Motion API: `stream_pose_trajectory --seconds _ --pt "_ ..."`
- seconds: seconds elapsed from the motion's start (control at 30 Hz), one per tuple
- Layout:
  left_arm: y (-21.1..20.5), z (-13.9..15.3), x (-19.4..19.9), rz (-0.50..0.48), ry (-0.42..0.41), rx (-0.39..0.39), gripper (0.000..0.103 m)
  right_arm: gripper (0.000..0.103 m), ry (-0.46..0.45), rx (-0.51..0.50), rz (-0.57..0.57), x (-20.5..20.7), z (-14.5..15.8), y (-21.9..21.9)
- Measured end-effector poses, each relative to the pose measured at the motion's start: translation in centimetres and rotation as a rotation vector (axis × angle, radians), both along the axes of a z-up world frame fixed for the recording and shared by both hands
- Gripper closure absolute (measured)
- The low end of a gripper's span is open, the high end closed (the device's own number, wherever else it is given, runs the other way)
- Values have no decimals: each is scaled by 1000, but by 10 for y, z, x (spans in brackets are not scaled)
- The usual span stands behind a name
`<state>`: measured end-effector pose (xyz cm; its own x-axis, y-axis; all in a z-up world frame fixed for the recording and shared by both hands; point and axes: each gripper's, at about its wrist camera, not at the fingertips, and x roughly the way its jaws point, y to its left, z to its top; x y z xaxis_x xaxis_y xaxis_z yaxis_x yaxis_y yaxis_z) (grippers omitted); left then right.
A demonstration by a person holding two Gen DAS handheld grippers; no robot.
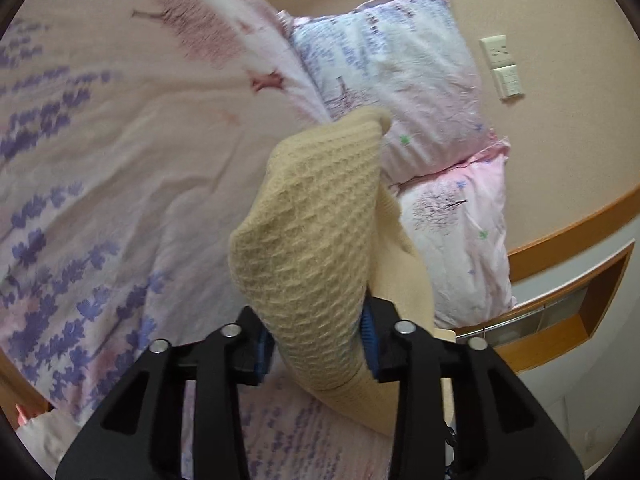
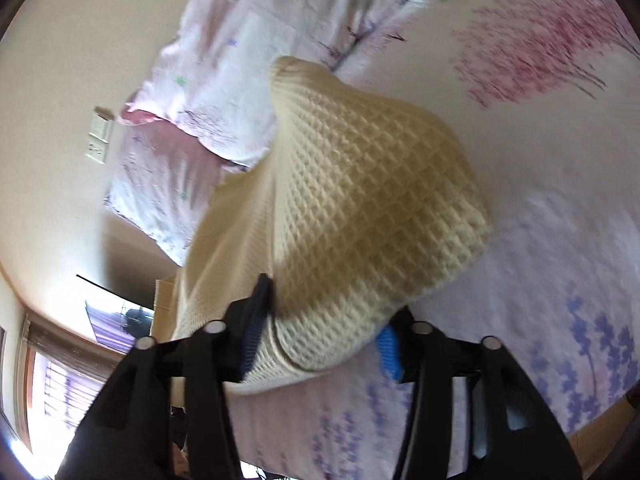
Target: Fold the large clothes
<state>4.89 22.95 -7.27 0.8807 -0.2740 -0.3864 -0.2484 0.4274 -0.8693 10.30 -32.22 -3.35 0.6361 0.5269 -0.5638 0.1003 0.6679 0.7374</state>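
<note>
Cream waffle-knit sweater [image 1: 316, 232] fills the middle of the left wrist view, bunched and lifted above the bed. The left tongs [image 1: 316, 344] are clamped on a thick fold of it, the blue pads [image 1: 369, 336] pressing the knit from both sides. A smoother ribbed part of the sweater hangs down to the right, behind the right finger. Below lies the bedspread [image 1: 100, 140], pale pink with purple lavender sprigs and pink trees. Two pillows [image 1: 400, 80] in matching print are stacked at the head of the bed, against a beige wall. A white switch plate [image 1: 502, 66] sits on that wall, to the right of the pillows. A wooden headboard rail [image 1: 568, 236] curves along the right side.

In the right wrist view the right tongs [image 2: 320, 340] are likewise closed on a bundle of the same sweater [image 2: 360, 208], which bulges out between and above the fingers; one blue pad [image 2: 387, 346] shows under the knit's lower edge. The sweater is held in the air over the bedspread [image 2: 540, 240]. The pillows [image 2: 240, 60] lie at upper left, the switch plate [image 2: 98, 136] beside them on the wall. A bright window [image 2: 52, 384] shows at lower left. The picture is somewhat blurred.
</note>
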Motion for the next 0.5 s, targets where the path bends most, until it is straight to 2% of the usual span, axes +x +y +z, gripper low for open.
stream_pose_trajectory --seconds 0.03,0.1,0.17,0.23,0.3,0.43,0.5 --pt "-1 0 0 1 -3 9 61 37 -3 -21 -16 -5 2 -3" --pt "-2 2 1 -1 0 32 56 34 -23 -119 -76 -16 11 -7" --pt "-2 1 2 -9 0 26 47 28 -74 -281 -187 -31 30 -11" --pt "-2 2 2 -12 -6 29 44 28 -163 -436 -271 -41 56 -4" --pt "-4 4 3 -14 -9 41 40 28 -239 -506 -227 -38 74 17" --pt "-7 7 5 -6 -9 57 34 29 -388 -621 26 -15 102 97" --pt "-7 8 7 -1 -5 57 31 31 -420 -653 159 -3 104 140"
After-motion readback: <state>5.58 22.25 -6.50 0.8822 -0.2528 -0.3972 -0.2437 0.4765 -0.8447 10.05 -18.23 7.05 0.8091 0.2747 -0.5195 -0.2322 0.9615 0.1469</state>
